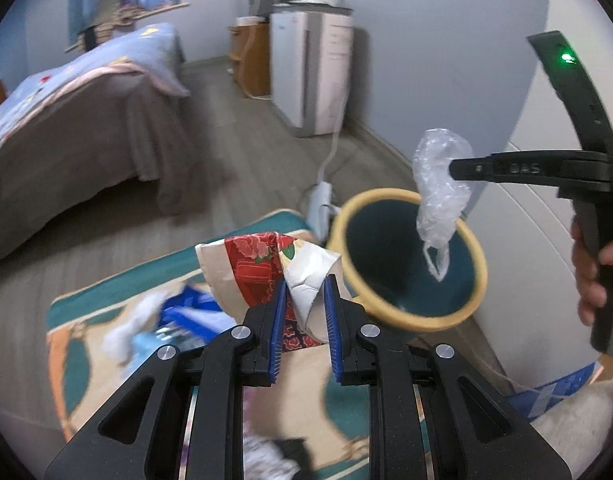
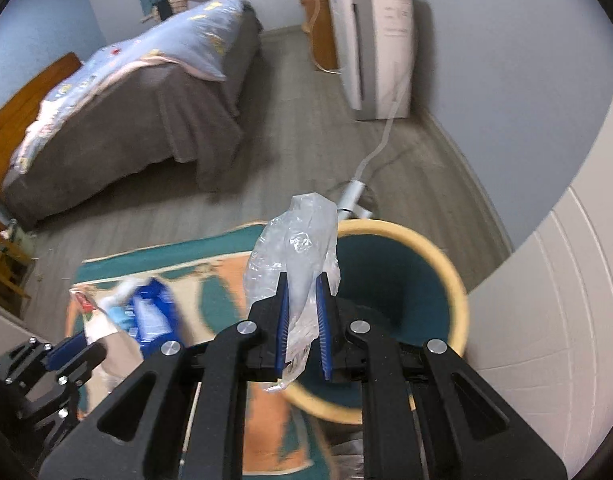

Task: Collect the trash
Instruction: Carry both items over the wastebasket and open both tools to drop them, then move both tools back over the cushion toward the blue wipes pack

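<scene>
My left gripper (image 1: 305,280) is shut on a crumpled paper cup (image 1: 266,272) with a red flower print, held above the rug just left of the bin. My right gripper (image 2: 302,280) is shut on a crumpled clear plastic bag (image 2: 294,248); in the left wrist view the bag (image 1: 438,192) hangs over the open mouth of the bin. The bin (image 1: 406,256) is round, teal inside with a yellow rim, and shows in the right wrist view (image 2: 406,276) just beyond my fingers. The left gripper and cup show at the lower left of the right wrist view (image 2: 86,336).
A patterned teal and orange rug (image 2: 222,272) holds a blue packet (image 2: 154,312) and pale scraps. A bed (image 2: 146,92) stands to the left, a white appliance (image 2: 378,48) at the back wall, its hose (image 2: 382,140) running to the bin. A white panel (image 2: 546,300) is right.
</scene>
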